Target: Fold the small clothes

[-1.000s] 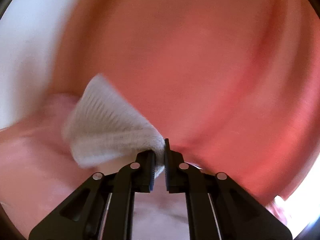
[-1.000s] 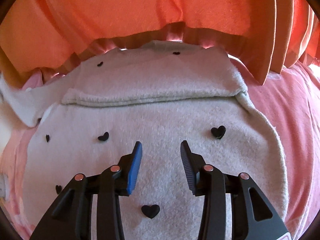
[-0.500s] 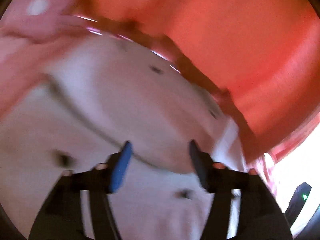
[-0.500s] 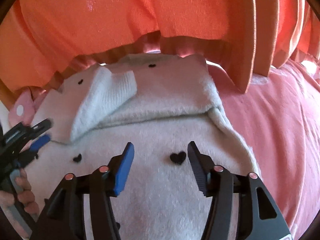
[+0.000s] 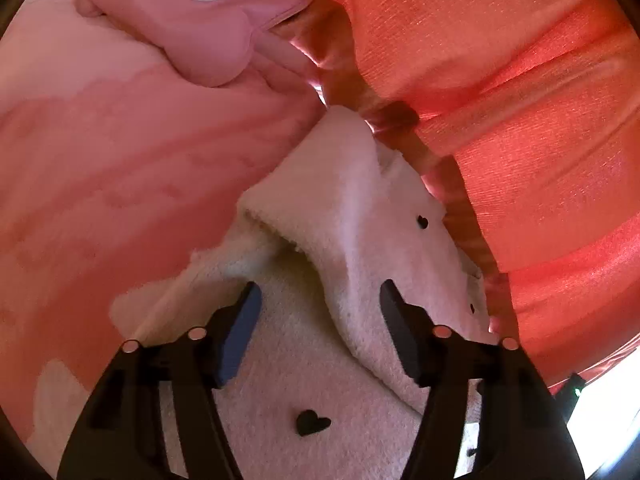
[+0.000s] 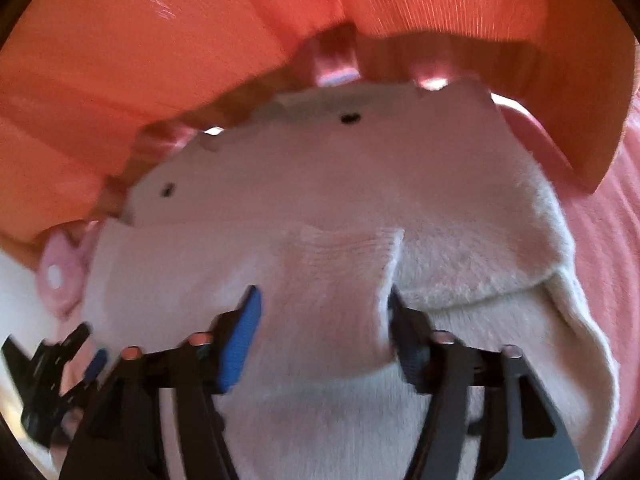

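A cream fleece garment (image 5: 360, 208) with small black hearts lies on a pink sheet. Its upper part is folded over. My left gripper (image 5: 320, 312) hovers low over the garment's left side. Its jaws are closing, and a raised fold of fleece runs between the fingers without the pads pressing on it. In the right wrist view the garment (image 6: 320, 168) fills the middle. The ribbed sleeve cuff (image 6: 340, 272) lies folded across it, between the fingers of my right gripper (image 6: 320, 312). Those jaws are closing but still stand wide apart here.
Orange draped fabric (image 5: 520, 120) hangs just behind the garment's far edge. A pink flower-shaped cushion (image 5: 200, 12) with a white disc lies at the far left. The pink sheet (image 6: 600, 240) spreads to the right. The left gripper (image 6: 60, 376) shows blurred at the right view's lower left.
My left gripper let go of the ribbed cuff, opened and dropped down to the garment. The right gripper slid left, so the cuff now lies between its fingers.
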The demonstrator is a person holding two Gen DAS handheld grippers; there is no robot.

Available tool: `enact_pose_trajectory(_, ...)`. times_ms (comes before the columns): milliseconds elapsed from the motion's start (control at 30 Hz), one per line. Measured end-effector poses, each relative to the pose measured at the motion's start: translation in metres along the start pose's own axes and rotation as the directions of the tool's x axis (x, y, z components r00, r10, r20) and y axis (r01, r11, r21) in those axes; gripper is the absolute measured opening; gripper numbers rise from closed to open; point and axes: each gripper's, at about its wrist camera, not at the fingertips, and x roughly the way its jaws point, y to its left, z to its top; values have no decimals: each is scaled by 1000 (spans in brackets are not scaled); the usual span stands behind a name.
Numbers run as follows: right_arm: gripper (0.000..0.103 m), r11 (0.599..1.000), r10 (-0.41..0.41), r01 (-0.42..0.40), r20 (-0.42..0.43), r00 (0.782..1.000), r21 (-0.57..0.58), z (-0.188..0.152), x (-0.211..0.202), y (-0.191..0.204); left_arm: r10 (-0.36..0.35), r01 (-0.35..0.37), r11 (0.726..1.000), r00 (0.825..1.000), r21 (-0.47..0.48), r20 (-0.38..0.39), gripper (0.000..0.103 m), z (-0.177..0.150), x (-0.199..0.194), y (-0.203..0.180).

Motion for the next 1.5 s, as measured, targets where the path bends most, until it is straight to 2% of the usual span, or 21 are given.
enact_pose_trajectory(100,8,993,120,-118,115,986,-30,18,-40,12,0,0,1000,1000,-19,4,40,5,-2,7)
enact_pose_trajectory(200,8,967,248,-213,316,916,-139,26,-116,25,14,-14,1000,999,10,36,37,11,-6,2)
enact_pose_trajectory(267,8,969,233,-179,383,894,-170,29,-131,16,1,-1,1000,999,13,44,37,14,-9,0)
enact_pose_trajectory(333,8,990,94,-53,342,935,-128,38,-93,-14,2,-2,1000,999,-1,45,38,16,-6,1)
enact_pose_trajectory(400,8,997,-52,59,143,988,-48,42,-20,-55,11,-11,1000,1000,-8,26,38,16,2,5)
enact_pose_trajectory(467,8,996,-84,86,94,992,-25,35,4,-74,8,-8,1000,1000,-10,9,38,12,8,7)
enact_pose_trajectory(600,8,1000,26,-25,155,988,-13,32,-11,-70,-43,43,999,999,7,10,39,11,3,-11)
enact_pose_trajectory(667,8,999,52,-49,166,985,-22,34,-17,-66,-95,94,995,995,-23,-35,47,6,7,-17)
enact_pose_trajectory(733,8,995,96,-92,184,978,-30,36,-25,-59,-81,79,996,994,-33,-79,51,1,19,-18)
enact_pose_trajectory(767,9,994,106,-100,194,975,-39,35,-28,-58,-49,47,998,995,-30,-83,49,-1,26,-14)
enact_pose_trajectory(800,9,995,90,-81,199,976,-55,34,-26,-60,-16,14,1000,997,-28,-76,31,-1,31,-9)
enact_pose_trajectory(867,9,997,-25,35,148,989,-65,35,-3,-69,27,-27,1000,999,-11,-46,11,3,37,3)
enact_pose_trajectory(900,9,996,-64,69,97,993,-54,35,12,-80,11,-12,1000,999,-17,-43,9,4,36,7)
enact_pose_trajectory(967,10,999,-29,31,130,991,-10,30,-1,-95,14,-15,1000,999,-18,-30,8,5,32,9)
enact_pose_trajectory(1033,16,994,-110,102,224,968,49,26,-28,-89,34,-34,999,999,2,-13,7,2,31,6)
enact_pose_trajectory(1067,17,993,-114,112,289,951,21,24,-45,-71,44,-44,999,999,18,-5,7,1,31,4)
enact_pose_trajectory(1133,17,997,-12,34,282,959,-74,26,-52,-28,65,-66,997,998,39,10,7,-2,30,0)
enact_pose_trajectory(1200,17,974,107,-71,163,981,-216,27,-37,36,73,-73,997,997,40,13,7,-3,30,-1)
enact_pose_trajectory(1267,12,920,203,-174,48,978,-352,20,-11,111,65,-65,997,998,31,9,7,-2,30,1)
enact_pose_trajectory(1400,6,856,209,-217,-71,975,-469,8,54,215,38,-38,999,999,5,-8,8,0,30,7)
enact_pose_trajectory(1500,3,864,134,-174,-117,984,-473,8,111,266,31,-31,1000,999,6,-12,8,1,30,9)
